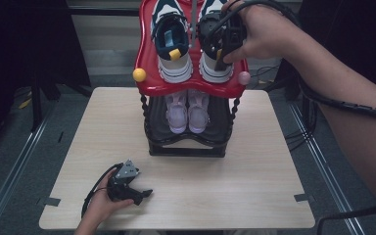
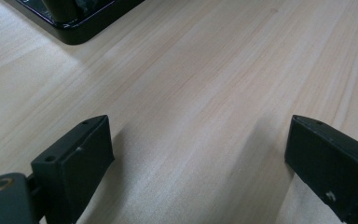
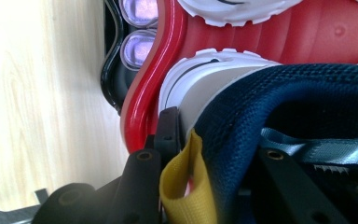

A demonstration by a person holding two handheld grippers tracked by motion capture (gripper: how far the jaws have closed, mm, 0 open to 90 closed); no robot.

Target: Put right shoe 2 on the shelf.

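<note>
Light wooden table on grey floor, dark surroundings.

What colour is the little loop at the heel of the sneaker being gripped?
Yellow. The pull loop shows best in the right gripper view, against the sneaker's navy collar.

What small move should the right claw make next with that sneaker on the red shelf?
Probably open and let go: the right claw is clamped on the heel collar of the right sneaker, which already seems to sit on the red shelf beside its mate.

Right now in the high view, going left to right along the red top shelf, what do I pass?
Yellow knob → left sneaker → right sneaker, right gripper clamped on its heel → pink knob.
</note>
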